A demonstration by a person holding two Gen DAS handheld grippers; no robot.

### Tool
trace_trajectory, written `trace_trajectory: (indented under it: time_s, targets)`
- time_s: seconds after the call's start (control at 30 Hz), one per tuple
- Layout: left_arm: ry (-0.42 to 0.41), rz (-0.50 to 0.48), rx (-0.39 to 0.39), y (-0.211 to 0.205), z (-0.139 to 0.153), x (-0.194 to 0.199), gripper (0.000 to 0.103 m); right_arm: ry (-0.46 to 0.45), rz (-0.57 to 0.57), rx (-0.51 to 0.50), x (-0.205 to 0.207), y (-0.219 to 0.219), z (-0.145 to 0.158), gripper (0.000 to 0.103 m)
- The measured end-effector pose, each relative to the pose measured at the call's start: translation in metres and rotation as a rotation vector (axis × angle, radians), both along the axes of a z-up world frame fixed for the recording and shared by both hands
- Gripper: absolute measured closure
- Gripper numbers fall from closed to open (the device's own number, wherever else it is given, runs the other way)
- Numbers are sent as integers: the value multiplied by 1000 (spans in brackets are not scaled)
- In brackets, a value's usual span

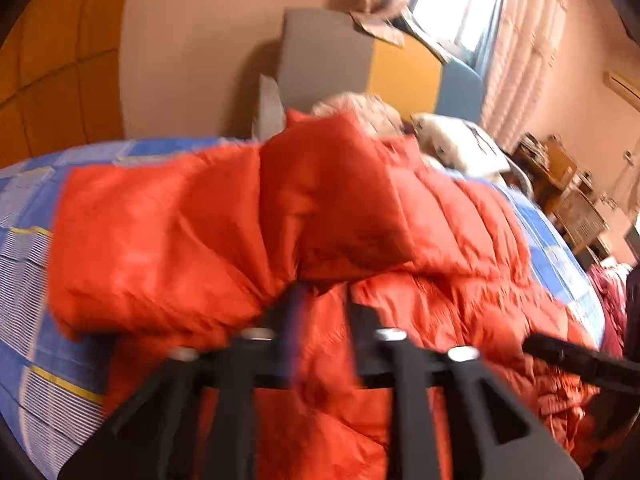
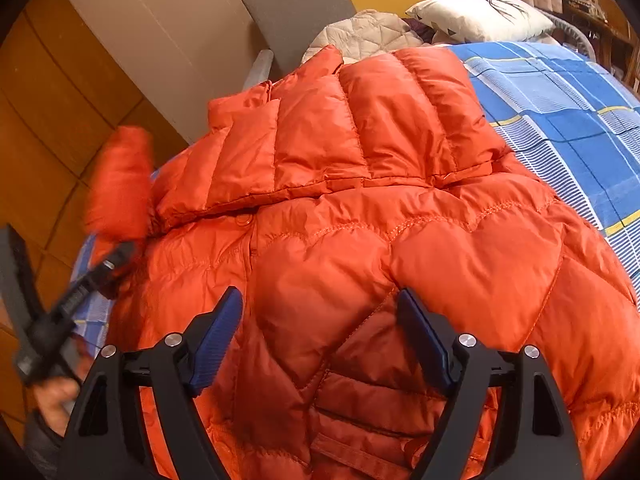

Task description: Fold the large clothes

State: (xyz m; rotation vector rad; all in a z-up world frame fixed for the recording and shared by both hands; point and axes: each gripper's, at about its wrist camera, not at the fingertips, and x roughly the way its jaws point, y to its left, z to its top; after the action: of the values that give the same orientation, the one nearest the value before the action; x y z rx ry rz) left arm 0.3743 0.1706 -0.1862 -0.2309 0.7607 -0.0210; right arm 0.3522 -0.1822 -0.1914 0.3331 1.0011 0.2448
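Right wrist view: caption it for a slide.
Open right claw hovers over an orange down jacket on a blue plaid bedsheet; left claw lifts a sleeve.

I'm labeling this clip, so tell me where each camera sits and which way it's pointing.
Left wrist: on the left tool, low over the bed, facing the headboard; its fingers pinch a fold of the orange puffer jacket.
Right wrist: on the open right tool, looking down at the jacket; the person's left hand shows.
Both show jacket, bed, headboard, pillow.
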Motion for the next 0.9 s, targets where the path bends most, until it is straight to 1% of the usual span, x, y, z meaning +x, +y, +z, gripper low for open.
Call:
trace_trajectory:
  time_s: [0.03, 0.13, 0.2, 0.27, 0.37, 0.4, 0.43, 0.47, 0.53, 0.6, 0.63, 0.7, 0.73, 0.77, 0.8, 0.83, 0.87, 0.9]
  targets:
    - [-7, 5, 15, -3, -1, -2, 59, 1, -1, 7, 1, -1, 1, 23]
    - [-19, -10, 3, -6, 1, -11, 57, 0, 5, 51, 7, 0, 4, 23]
    - [-27, 2, -28, 0, 2, -21, 57, -2, 13, 76, 11, 3, 6, 23]
    - [-40, 38, -65, 3, 2, -39, 57, -19, 41, 114, 15, 13, 9, 29]
    - [-36, 143, -132, 28, -6, -60, 57, -23, 82, 174, 21, 33, 12, 30]
    - [-27, 176, -151, 36, -10, -65, 57, -26, 96, 202, 24, 41, 13, 31]
    - [-19, 206, -168, 43, -13, -68, 57, -25, 107, 229, 27, 49, 15, 36]
    - [-10, 230, -187, 52, -16, -73, 57, -25, 115, 245, 30, 56, 16, 36]
    - [12, 280, -187, 64, -19, -75, 58, -18, 121, 255, 39, 74, 16, 36]
    - [17, 308, -203, 74, -23, -80, 58, 5, 126, 285, 51, 92, 13, 36]
    - [26, 331, -187, 77, -24, -81, 58, 13, 127, 291, 55, 98, 12, 36]
    - [36, 346, -206, 84, -28, -83, 57, 38, 130, 306, 67, 117, 9, 44]
    - [41, 361, -206, 85, -28, -83, 56, 44, 134, 310, 70, 122, 9, 51]
    - [49, 374, -203, 87, -30, -83, 56, 48, 143, 297, 74, 131, 9, 61]
    - [54, 379, -211, 90, -33, -82, 55, 47, 150, 276, 75, 137, 11, 66]
    - [59, 386, -215, 91, -34, -82, 53, 33, 153, 258, 75, 141, 14, 80]
    - [66, 394, -209, 91, -36, -80, 52, 12, 150, 264, 73, 141, 19, 88]
    - [67, 396, -205, 91, -36, -77, 52, -1, 150, 264, 72, 140, 22, 91]
